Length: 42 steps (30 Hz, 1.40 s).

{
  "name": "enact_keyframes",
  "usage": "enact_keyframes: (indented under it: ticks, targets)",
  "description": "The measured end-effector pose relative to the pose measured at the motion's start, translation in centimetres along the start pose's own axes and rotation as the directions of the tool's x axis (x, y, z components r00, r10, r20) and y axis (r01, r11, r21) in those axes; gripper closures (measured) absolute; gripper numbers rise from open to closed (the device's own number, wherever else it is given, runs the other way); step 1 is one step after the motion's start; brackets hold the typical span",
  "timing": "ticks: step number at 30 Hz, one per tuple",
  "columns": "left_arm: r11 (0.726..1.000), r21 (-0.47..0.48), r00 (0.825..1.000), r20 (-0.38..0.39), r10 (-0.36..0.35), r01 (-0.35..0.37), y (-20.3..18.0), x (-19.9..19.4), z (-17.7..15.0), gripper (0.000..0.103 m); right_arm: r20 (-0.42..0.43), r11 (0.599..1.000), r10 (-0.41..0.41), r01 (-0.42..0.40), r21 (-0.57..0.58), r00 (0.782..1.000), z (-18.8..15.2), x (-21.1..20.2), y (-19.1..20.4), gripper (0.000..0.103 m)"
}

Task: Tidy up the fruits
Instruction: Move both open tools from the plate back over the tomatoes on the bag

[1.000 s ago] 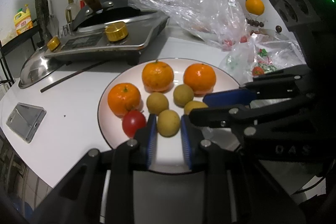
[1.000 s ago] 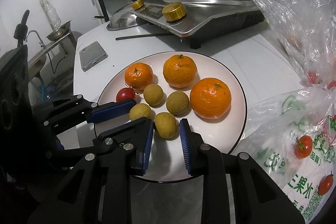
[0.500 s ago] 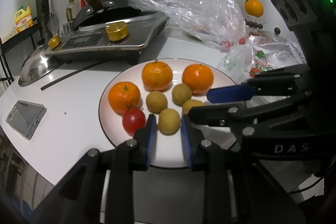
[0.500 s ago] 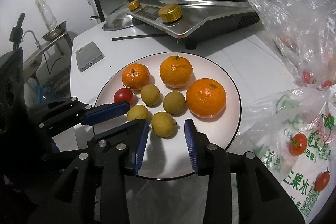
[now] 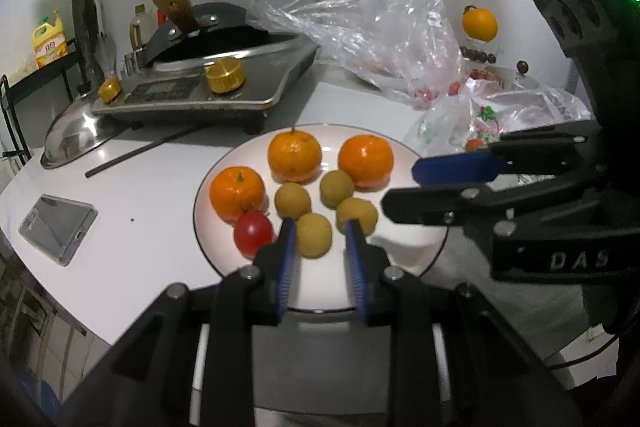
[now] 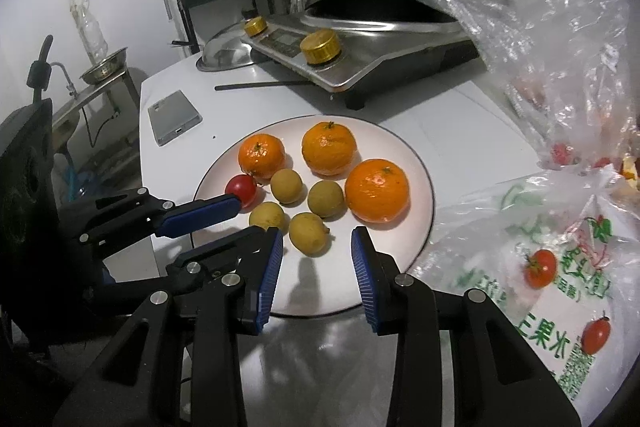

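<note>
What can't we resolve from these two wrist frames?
- Left wrist view: the left gripper fingers hide the sides of the nearest longan, so contact cannot be told.
- Both views: contents of the clear plastic bag are blurred by crumpled film; only red blobs show.
- Right wrist view: the printed bag is cut off by the lens edge.
- Left wrist view: the small dark items beyond the bags are too small to identify.
</note>
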State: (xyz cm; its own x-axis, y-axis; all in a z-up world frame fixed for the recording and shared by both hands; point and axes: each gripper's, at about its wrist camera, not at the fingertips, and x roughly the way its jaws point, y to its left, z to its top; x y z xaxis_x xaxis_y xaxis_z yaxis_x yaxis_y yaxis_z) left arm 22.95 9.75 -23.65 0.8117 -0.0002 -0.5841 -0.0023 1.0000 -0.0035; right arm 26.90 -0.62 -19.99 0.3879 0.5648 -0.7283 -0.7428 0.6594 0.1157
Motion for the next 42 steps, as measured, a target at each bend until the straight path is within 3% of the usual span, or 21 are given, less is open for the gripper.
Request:
enact_keyframes:
  ticks: [11,12,13,15,25,42]
  targets:
    - [1.000,0.013,0.999,0.036,-0.011,0.011,-2.1,-2.9,0.0,0.075,0.054,0.999,-0.036,0.035,0.012,0.998,-1.3,-3.9,-0.4,0.065]
    - [1.000,0.011,0.999,0.040,-0.010,0.009,-2.2,-3.1,-0.1,0.070,0.058,0.999,-0.039,0.039,0.013,0.998,-1.4,-4.3,-0.5,0.065]
    - [1.000,0.009,0.999,0.043,-0.009,0.009,-2.4,-3.3,-0.1,0.053,0.064,0.999,-0.045,0.044,0.015,0.997,-1.6,-4.8,-0.6,0.065]
    - [1.000,-0.006,0.998,0.056,-0.005,0.005,-2.7,-3.9,-0.2,0.038,0.075,0.998,-0.053,0.051,0.021,0.996,-2.0,-5.6,-0.8,0.065]
    - [0.999,-0.001,0.996,0.075,-0.041,0.041,-5.8,-5.6,0.0,0.038,0.110,0.995,-0.087,0.082,0.049,0.990,-4.1,-8.9,-2.0,0.065]
    - [0.990,0.065,0.991,0.049,-0.126,0.122,-13.3,-5.0,1.2,0.038,0.144,0.985,-0.146,0.129,0.117,0.979,-7.9,-13.4,-6.1,0.065]
